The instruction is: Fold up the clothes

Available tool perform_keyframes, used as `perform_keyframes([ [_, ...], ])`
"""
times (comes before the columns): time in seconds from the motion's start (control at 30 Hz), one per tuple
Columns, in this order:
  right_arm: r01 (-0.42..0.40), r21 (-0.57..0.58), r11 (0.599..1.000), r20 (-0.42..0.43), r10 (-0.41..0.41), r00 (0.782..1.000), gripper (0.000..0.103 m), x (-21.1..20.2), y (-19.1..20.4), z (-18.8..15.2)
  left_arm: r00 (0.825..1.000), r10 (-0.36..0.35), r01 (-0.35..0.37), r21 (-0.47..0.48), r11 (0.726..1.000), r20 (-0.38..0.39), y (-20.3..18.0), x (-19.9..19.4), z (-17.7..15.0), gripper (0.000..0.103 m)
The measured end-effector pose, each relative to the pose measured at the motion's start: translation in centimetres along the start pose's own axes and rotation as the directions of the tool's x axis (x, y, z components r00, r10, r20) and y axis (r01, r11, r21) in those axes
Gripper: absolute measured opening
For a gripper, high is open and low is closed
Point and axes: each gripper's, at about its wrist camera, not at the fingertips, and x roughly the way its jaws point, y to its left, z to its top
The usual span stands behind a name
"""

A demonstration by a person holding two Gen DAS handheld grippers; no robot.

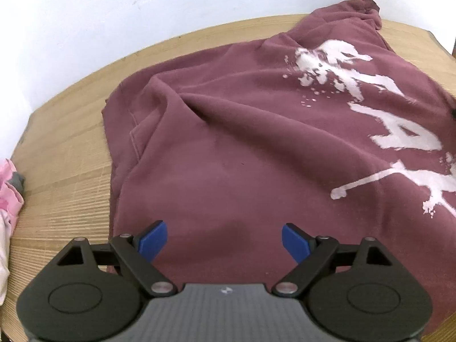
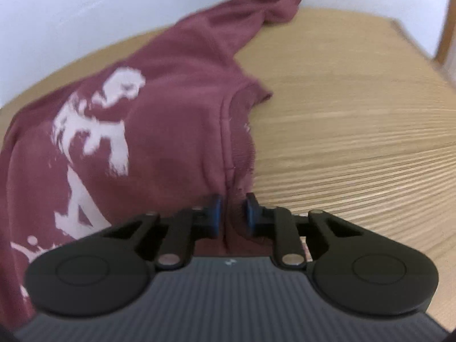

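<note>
A maroon sweatshirt [image 1: 242, 148] with large white lettering [image 1: 399, 131] lies spread and rumpled on a light wooden table [image 1: 65, 154]. My left gripper [image 1: 224, 240] hovers over its near part, open, with nothing between the blue pads [image 1: 154, 239]. In the right wrist view the same sweatshirt [image 2: 159, 119] stretches away to the upper right, one end [image 2: 282, 2] reaching the white wall. My right gripper [image 2: 232, 215] is shut on a fold of the sweatshirt's right edge, the seam running up from between its pads. That view is blurred.
A pink and white garment [image 1: 8, 199] lies at the table's left edge. A white wall [image 1: 114, 14] runs behind the table. Bare wood [image 2: 356, 131] extends to the right of the sweatshirt, up to the table's far right corner [image 2: 399, 25].
</note>
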Motion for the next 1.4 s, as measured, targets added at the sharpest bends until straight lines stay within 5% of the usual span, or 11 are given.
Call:
perform_keyframes([
  [0.17,0.121,0.101,0.987,0.032,-0.125,0.992,0.022,-2.2,-1.8,-1.0,0.997,0.073,-0.073,-0.013,0.997,0.004,1.9,-1.2,-2.0,0.090],
  [0.37,0.078,-0.082,0.994,0.093,-0.071,0.993,0.043,-5.0,4.6,-2.3,0.993,0.119,-0.121,-0.091,0.988,-0.026,8.2,-3.7,-6.3,0.090],
  [0.57,0.043,-0.264,0.964,0.142,-0.006,0.990,0.048,-7.7,10.9,-3.7,0.990,0.131,-0.137,-0.128,0.982,-0.050,12.9,-4.7,-10.3,0.090],
  [0.7,0.014,-0.388,0.921,0.162,0.053,0.985,0.060,-9.4,15.6,-4.8,0.999,0.045,-0.047,-0.093,0.995,-0.029,15.3,-4.3,-12.4,0.090],
  [0.83,-0.154,-0.584,0.797,0.089,0.252,0.964,0.063,-10.1,26.0,-10.1,0.996,-0.092,0.092,-0.023,0.995,0.011,16.8,-4.1,-14.5,0.090],
  [1.03,-0.354,-0.789,0.503,-0.088,0.477,0.875,0.063,-10.8,41.2,-17.7,0.986,-0.165,0.161,0.098,0.982,0.036,19.6,-3.8,-17.7,0.089],
  [1.23,-0.322,-0.850,0.417,-0.185,0.335,0.924,0.061,-6.6,48.2,-19.3,0.986,-0.166,0.165,0.013,0.986,0.019,24.5,-3.6,-20.9,0.089],
  [1.27,-0.318,-0.851,0.418,-0.193,0.315,0.929,0.049,-6.0,49.0,-19.4,0.987,-0.159,0.159,-0.006,0.987,0.021,25.2,-3.6,-21.3,0.089],
  [1.33,-0.313,-0.806,0.502,-0.177,0.301,0.937,0.016,-5.4,49.0,-18.8,0.987,-0.160,0.161,-0.039,0.986,0.026,26.5,-3.5,-21.7,0.090],
  [1.4,-0.311,-0.762,0.568,-0.170,0.289,0.942,0.015,-4.9,49.1,-18.3,0.988,-0.152,0.154,-0.062,0.986,0.030,27.9,-3.5,-22.1,0.090],
])
